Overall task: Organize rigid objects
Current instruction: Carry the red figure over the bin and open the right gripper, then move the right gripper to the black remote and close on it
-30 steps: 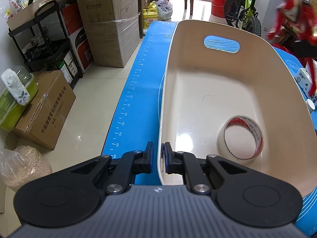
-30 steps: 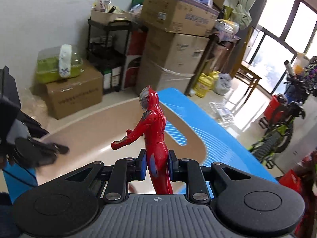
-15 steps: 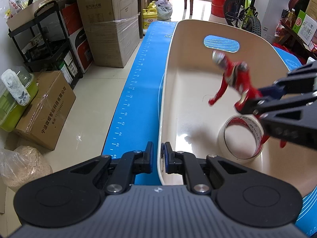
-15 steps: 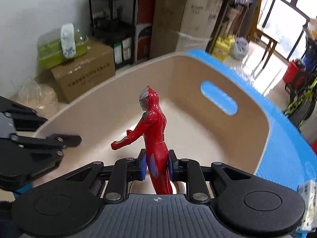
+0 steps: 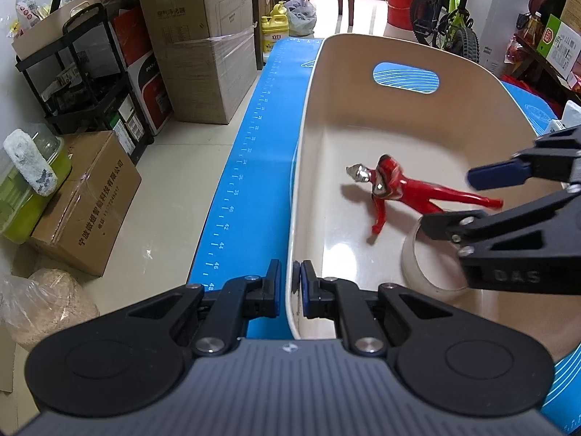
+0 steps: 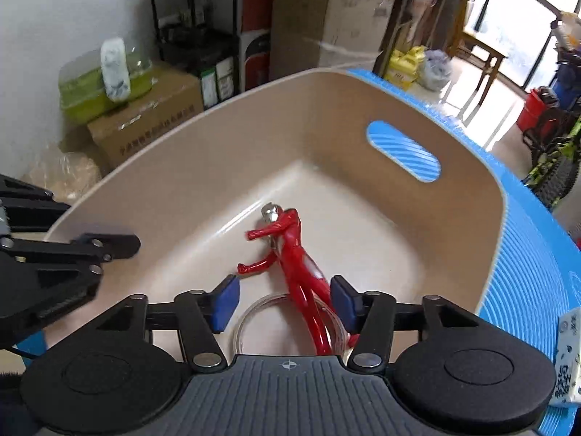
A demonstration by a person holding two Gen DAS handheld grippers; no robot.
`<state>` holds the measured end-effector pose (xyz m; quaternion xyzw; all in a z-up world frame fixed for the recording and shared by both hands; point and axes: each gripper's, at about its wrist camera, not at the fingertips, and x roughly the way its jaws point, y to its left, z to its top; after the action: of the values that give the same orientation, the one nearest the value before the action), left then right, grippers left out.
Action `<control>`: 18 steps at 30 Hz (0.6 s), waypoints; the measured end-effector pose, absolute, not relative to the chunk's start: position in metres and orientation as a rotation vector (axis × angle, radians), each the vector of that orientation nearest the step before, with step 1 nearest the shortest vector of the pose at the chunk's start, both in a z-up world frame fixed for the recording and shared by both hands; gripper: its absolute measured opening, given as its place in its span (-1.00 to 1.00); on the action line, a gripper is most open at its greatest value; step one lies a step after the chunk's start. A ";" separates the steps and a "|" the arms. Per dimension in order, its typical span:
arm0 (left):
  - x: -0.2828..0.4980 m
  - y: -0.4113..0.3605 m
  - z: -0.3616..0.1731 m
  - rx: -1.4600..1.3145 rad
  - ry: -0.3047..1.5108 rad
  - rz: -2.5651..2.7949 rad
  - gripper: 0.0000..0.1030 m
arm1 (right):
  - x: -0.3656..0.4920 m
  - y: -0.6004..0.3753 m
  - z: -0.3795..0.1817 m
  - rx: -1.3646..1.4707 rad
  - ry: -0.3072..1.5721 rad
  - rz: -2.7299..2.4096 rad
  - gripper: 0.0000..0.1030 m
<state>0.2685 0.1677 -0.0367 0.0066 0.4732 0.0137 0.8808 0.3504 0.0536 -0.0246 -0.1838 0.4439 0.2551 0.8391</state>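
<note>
Two things crowd your right gripper (image 6: 283,303), fingers just spread off the red plastic figure (image 6: 290,250) lying across the clear tape roll (image 5: 432,269): withdrawing could snag its legs, while your left gripper (image 5: 290,283) pinches the beige plastic bin (image 5: 301,152) rim.

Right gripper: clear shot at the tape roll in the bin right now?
Probably not cleanly. The right gripper is open above the tape roll, but the red figure lies with its legs across the roll.

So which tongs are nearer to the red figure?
Right. The right tongs stand open around the red figure's legs; the left tongs grip the tub's rim, away from it.
</note>
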 end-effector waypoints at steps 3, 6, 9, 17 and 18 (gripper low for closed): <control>0.268 0.169 -0.036 0.010 0.985 0.024 -0.73 | 0.343 0.044 -0.014 -0.331 0.901 0.528 0.50; 0.268 0.170 -0.036 0.004 0.985 0.023 -0.73 | 0.339 0.034 -0.004 -0.279 0.879 0.515 0.54; 0.268 0.170 -0.036 0.004 0.985 0.023 -0.73 | 0.333 0.025 0.007 -0.273 0.847 0.498 0.55; 0.268 0.169 -0.036 0.002 0.985 0.022 -0.72 | 0.306 -0.023 0.031 -0.192 0.741 0.400 0.72; 0.268 0.169 -0.036 0.001 0.985 0.022 -0.72 | 0.304 -0.030 0.034 -0.177 0.734 0.384 0.72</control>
<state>0.2680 0.1692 -0.0362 0.0003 0.4727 0.0106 0.8812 0.3041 -0.0300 0.0339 -0.0858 0.3560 0.1863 0.9117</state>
